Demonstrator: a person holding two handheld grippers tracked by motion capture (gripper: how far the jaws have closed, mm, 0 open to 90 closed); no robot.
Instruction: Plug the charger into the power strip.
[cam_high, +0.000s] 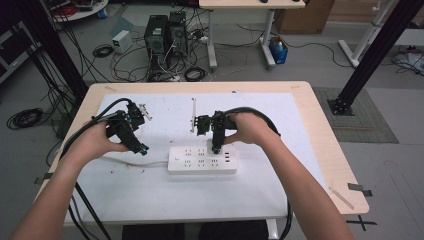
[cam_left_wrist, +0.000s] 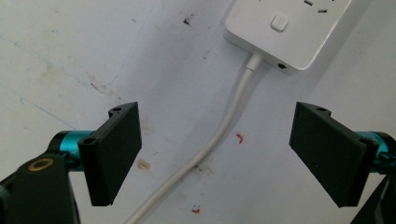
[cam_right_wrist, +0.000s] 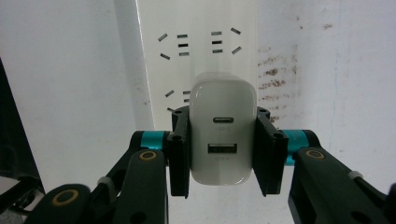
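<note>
Right gripper view shows your right gripper (cam_right_wrist: 223, 149) clamped on a white charger (cam_right_wrist: 222, 135), held over the power strip (cam_right_wrist: 198, 56) sockets. Your left gripper (cam_left_wrist: 217, 154) stands wide apart and holds nothing, above the strip's cord (cam_left_wrist: 224, 126) on the white mat (cam_left_wrist: 70, 56).

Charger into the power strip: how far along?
Done: right gripper is shut on the white charger. In hand: charger held above the power strip sockets; whether it's seated, I can't tell. Left: press home, release. Left gripper is open over the strip's cord.
</note>
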